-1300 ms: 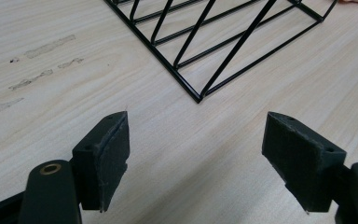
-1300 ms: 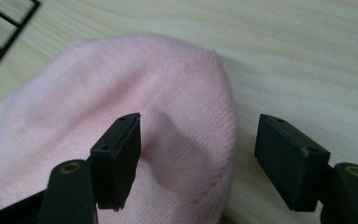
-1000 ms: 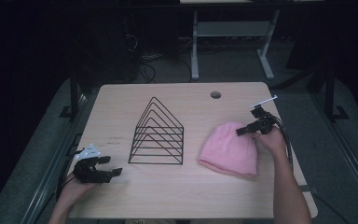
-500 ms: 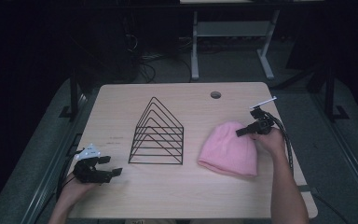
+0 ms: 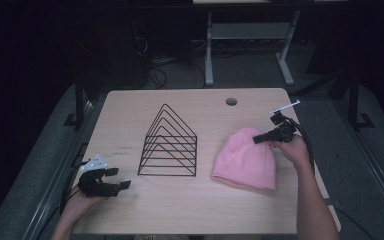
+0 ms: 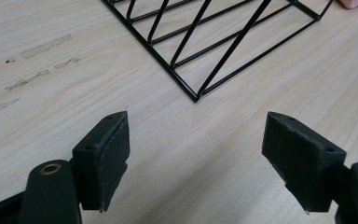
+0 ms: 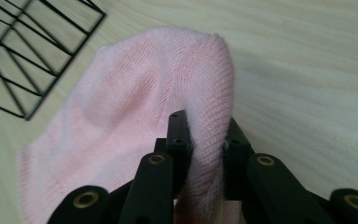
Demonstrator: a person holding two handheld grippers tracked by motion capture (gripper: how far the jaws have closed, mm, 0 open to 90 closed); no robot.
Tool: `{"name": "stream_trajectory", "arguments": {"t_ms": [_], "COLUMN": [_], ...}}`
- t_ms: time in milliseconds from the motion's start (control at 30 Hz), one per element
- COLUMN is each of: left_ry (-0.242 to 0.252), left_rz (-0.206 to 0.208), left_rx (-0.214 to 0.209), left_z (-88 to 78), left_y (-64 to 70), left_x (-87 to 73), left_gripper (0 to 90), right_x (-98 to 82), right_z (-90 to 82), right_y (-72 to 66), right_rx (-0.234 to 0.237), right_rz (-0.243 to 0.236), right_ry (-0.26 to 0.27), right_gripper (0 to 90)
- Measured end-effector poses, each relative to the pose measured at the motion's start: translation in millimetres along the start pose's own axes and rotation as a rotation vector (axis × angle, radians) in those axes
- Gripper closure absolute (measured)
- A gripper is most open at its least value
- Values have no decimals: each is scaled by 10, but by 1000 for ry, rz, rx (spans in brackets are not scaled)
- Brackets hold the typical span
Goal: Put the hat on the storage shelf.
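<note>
Right tongs (image 7: 204, 140) just been closing, now pinching a fold at the pink beanie (image 5: 245, 159)'s crown; lying flat on table (image 5: 190, 210) right of wire rack (image 5: 169, 142), crown pointing away, brim nearest. Left tongs (image 6: 205, 163) gaping wide, gripping nothing.

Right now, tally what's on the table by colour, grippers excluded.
Pink: 1, the knit hat
Black: 1, the wire rack
Total: 2 things on the table

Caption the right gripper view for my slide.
Right tool pinching a fold of the pink knit beanie beside the wire rack.
</note>
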State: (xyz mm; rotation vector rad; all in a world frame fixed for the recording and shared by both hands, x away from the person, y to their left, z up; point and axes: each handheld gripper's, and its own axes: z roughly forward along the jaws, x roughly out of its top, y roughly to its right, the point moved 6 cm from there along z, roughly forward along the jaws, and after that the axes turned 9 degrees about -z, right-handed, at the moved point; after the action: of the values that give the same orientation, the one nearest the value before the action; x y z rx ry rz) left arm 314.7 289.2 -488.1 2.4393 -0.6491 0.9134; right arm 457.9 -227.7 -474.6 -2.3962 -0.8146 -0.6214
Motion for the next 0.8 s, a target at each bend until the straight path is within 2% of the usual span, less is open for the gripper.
{"name": "stream_trajectory", "arguments": {"t_ms": [67, 200, 267, 333, 400, 467, 800], "left_ry": [7, 2, 2, 0, -1, 1, -1], "left_rz": [-8, 0, 0, 2, 8, 11, 32], "left_rx": [-3, -6, -10, -17, -21, -34, -61], "left_z": [6, 7, 8, 7, 4, -5, -77], "left_y": [13, 24, 30, 33, 37, 54, 131], "left_x": [3, 7, 6, 6, 7, 10, 101], "left_gripper": [234, 234, 234, 235, 235, 243, 268], "right_x": [16, 52, 60, 99, 111, 166, 281], "right_z": [-63, -242, -267, -391, -421, -547, -845], "right_y": [-34, -124, -140, -204, -222, -308, -549], "right_rx": [15, 35, 36, 40, 39, 39, 13], "right_rz": [-15, -41, -41, -61, -67, -90, -161], "right_ry": [30, 80, 87, 109, 113, 141, 157], "right_gripper": [776, 775, 775, 776, 776, 776, 777]}}
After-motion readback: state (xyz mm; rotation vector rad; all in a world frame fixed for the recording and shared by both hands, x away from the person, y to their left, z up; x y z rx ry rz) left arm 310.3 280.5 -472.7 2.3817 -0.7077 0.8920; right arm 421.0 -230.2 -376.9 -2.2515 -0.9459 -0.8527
